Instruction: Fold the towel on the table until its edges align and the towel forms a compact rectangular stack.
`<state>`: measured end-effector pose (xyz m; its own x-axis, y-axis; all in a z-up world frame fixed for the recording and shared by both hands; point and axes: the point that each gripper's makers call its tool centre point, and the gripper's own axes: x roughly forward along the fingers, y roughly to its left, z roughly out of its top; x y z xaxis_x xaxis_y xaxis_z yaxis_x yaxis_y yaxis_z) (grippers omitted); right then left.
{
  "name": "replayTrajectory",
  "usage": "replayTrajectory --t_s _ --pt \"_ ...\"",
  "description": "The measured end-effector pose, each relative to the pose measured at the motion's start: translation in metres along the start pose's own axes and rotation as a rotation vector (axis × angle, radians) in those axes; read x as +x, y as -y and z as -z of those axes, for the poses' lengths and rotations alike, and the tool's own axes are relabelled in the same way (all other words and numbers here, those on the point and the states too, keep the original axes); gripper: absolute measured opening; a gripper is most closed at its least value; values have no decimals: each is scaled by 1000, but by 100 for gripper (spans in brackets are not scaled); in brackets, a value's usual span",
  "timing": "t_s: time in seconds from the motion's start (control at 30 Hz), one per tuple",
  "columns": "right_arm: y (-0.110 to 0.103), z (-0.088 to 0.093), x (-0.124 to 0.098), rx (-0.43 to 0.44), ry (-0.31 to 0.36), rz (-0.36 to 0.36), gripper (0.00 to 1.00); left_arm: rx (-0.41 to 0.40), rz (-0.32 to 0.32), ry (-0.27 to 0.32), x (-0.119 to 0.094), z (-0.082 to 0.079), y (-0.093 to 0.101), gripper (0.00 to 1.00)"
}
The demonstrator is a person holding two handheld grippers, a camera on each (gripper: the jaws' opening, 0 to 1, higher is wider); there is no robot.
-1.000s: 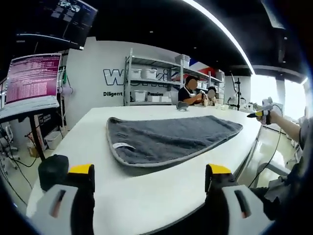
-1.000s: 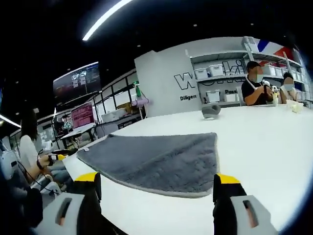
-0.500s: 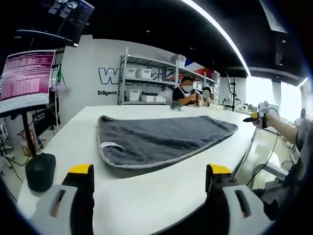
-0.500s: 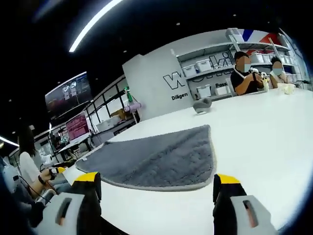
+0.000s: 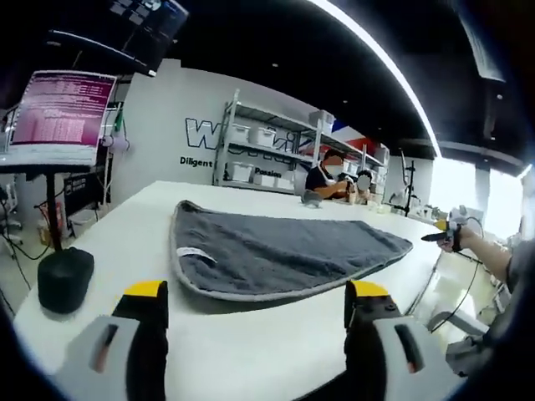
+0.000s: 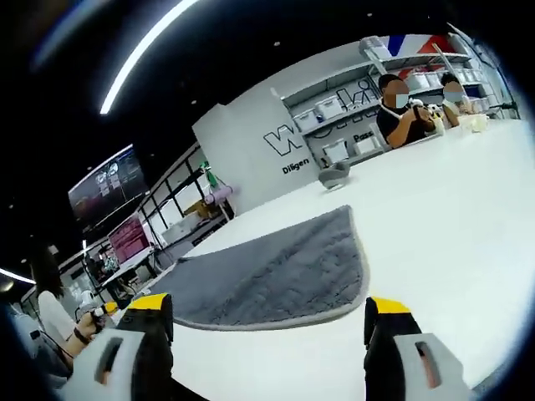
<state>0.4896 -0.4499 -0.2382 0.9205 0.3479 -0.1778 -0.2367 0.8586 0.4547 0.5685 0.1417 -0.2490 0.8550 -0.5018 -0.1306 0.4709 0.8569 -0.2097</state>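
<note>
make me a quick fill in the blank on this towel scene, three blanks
1. The grey towel lies spread flat on the ______ table.
2. A small white ______ sits near the towel's corner in the left gripper view.
3. Both the left tool and the right tool have their jaws ______.

Missing words: white; label; open

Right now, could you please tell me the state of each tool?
Left tool: open, holding nothing.
Right tool: open, holding nothing.

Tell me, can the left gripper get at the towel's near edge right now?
Probably yes. The left gripper is open, and only bare table lies between it and the towel. The black object sits off to the side.
</note>
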Motion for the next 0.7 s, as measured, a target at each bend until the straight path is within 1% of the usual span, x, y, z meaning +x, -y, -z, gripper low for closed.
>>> replayTrajectory --t_s 0.03,0.13,0.2,0.3,0.37,0.43,0.5,0.6,0.7 --pt "1 0 0 6 0 5 99 -3 -4 1 1 0 0 87" --pt "-8 4 2 14 7 1 99 -6 -39 6 4 0 -7 84" --pt "-11 6 4 12 5 -7 99 -32 -57 12 5 0 -11 82" --pt "-13 12 7 5 -10 3 99 -57 -65 13 8 2 -12 81" --pt "-10 15 8 0 -21 10 99 -64 -81 9 10 4 -14 80" --pt "-2 14 9 3 -25 19 99 -78 -94 5 11 7 -16 80" --pt "-5 17 11 0 -32 20 99 -95 -100 8 11 7 -17 78" --pt "4 17 15 -2 -44 28 99 -107 -106 15 13 7 -18 78" --pt "4 19 19 -9 -53 31 99 -117 -113 15 15 8 -18 76"
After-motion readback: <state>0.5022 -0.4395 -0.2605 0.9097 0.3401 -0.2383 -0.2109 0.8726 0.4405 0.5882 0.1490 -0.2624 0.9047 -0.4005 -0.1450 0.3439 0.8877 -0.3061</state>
